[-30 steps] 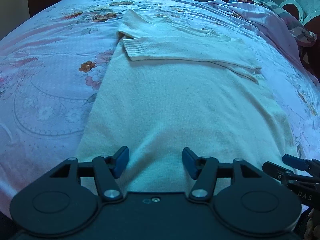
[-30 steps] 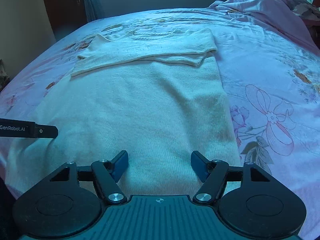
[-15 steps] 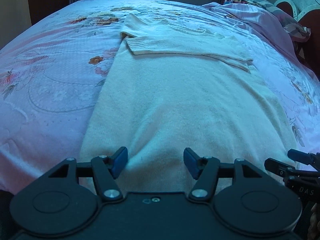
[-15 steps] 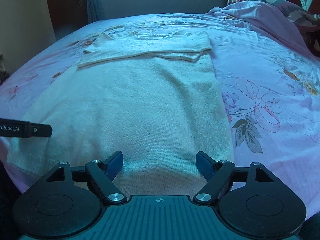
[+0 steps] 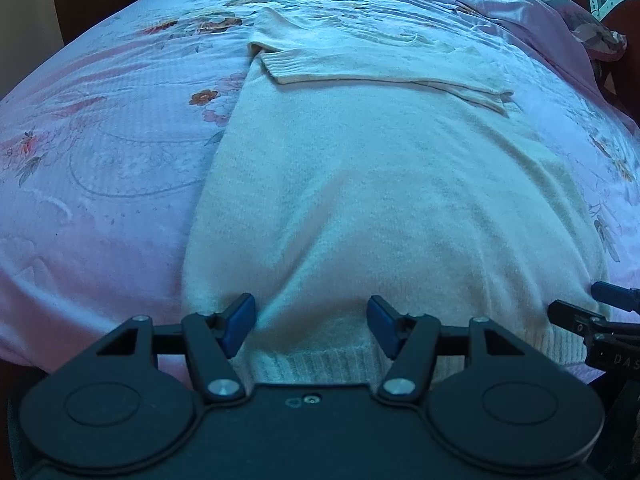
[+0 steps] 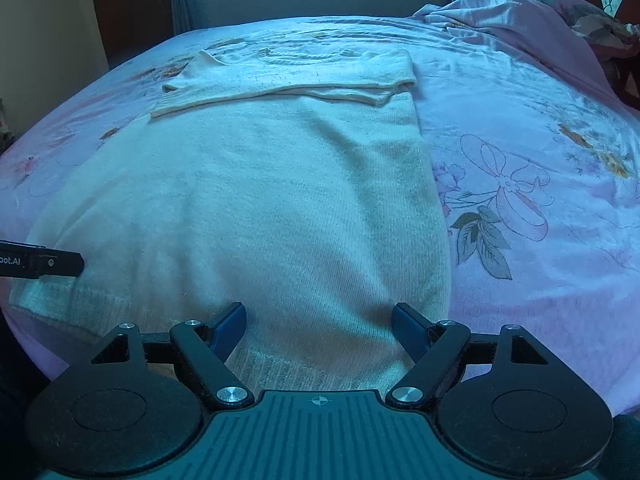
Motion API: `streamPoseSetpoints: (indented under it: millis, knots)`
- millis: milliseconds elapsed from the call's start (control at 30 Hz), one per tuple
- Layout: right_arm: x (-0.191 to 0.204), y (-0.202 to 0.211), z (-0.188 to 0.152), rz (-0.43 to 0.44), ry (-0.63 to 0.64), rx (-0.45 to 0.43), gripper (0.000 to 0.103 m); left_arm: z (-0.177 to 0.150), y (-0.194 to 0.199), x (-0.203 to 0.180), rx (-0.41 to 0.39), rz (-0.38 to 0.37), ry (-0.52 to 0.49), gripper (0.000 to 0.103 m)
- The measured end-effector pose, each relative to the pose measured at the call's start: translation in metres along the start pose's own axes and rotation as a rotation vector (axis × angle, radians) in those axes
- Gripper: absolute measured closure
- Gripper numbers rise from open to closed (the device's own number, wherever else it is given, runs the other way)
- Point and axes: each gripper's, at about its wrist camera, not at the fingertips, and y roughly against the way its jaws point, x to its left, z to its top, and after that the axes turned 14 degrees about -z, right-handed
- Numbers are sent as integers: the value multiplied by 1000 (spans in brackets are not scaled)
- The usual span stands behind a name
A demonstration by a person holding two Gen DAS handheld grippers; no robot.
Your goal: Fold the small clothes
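A cream knitted sweater point(image 5: 384, 200) lies flat on the bed point(image 5: 100, 160), its body stretching straight ahead of both grippers and its ribbed hem point(image 5: 320, 360) nearest them at the bed's edge. At the far end the sleeves point(image 5: 380, 68) are already laid across the chest, so the garment is a tidy long rectangle, ready, by my reading, for a lengthwise fold from the hem up.

The left gripper point(image 5: 311, 322) hovers over the hem's left part with its jaws moderately wide and nothing pinched; the blue pads point(image 5: 240, 320) stand on either side of a shallow ridge of knit but do not press it. The right gripper point(image 6: 319, 326) sits over the hem's right part, close to the sweater's right edge, jaws spread wider, also empty. Each shows at the rim of the other's view, so the two are side by side along the same edge.

That pairing makes sense: taking the hem at two spaced points keeps the edge straight as it is carried forward. The knit looks soft and thick, so a shallow bite may catch only the top layer.
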Motion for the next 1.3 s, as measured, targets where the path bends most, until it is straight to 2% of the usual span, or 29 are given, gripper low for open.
streamPoseSetpoints:
  millis: [267, 467, 633, 733, 800, 833, 867, 900, 1033, 1100, 1133, 1300]
  knots:
    - [-24, 7, 1, -59, -72, 17, 24, 1, 17, 20, -32, 41, 42, 43]
    - [-40, 4, -4, -90, -120, 57, 24, -4, 20, 43, -23, 66, 98, 43]
    - [-46, 2, -6, -66, -154, 93, 24, -11, 19, 55, -5, 16, 146, 47]
    - [-46, 1, -6, -41, -167, 113, 24, -13, 18, 60, 0, -26, 165, 55]
    - [-46, 2, -6, -26, -172, 121, 25, -14, 18, 63, 3, -59, 183, 68]
    - [-46, 2, -7, -14, -183, 126, 31, -15, 17, 63, 10, -82, 193, 74]
    - [-47, 2, -6, -1, -194, 134, 51, -15, 17, 63, 15, -101, 200, 84]
    - [-48, 2, -6, 11, -205, 146, 63, -15, 16, 62, 21, -115, 200, 89]
    - [-55, 0, -6, 51, -256, 174, 66, -13, 15, 59, 23, -149, 206, 95]
    - [-58, -1, -5, 84, -281, 193, 90, -11, 20, 56, 8, -184, 212, 95]
    - [-60, -1, -5, 108, -293, 207, 92, -9, 22, 55, 2, -199, 210, 96]
    - [-70, -2, 6, 221, -391, 205, 96, 16, 31, 42, -57, -274, 192, 96]
